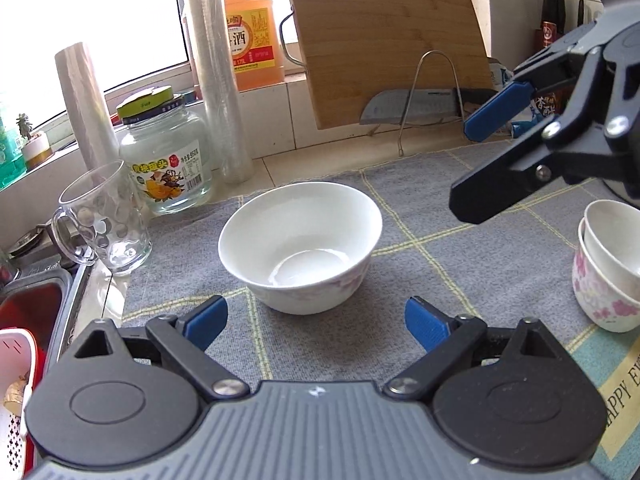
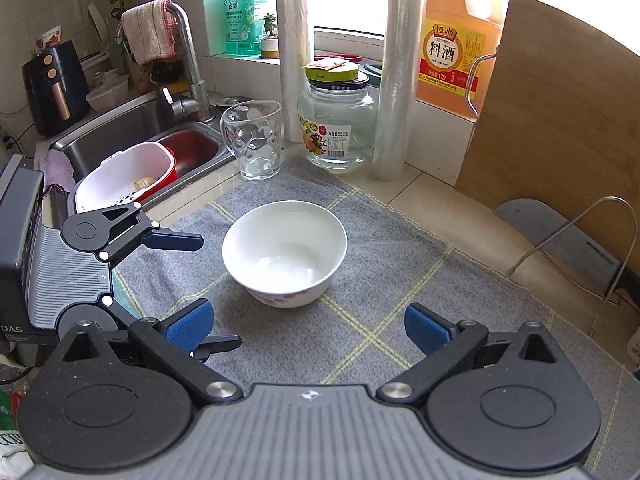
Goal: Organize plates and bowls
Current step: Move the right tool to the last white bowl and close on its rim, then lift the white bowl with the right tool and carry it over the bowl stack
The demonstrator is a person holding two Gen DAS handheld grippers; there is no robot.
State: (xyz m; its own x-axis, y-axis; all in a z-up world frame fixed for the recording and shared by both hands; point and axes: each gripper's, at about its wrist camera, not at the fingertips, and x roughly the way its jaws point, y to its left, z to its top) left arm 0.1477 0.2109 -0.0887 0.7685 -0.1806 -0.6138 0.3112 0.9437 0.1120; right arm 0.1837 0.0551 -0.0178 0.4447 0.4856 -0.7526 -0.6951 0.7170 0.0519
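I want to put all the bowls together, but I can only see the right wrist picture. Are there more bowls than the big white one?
Observer: Yes. The left wrist view shows two small white bowls with pink flowers, outside your picture.
Child: Are they apart?
Observer: No, one sits nested inside the other, slightly tilted.
Child: Are they on the mat too?
Observer: Yes, on the grey checked cloth mat, close to a yellow printed strip at its edge.
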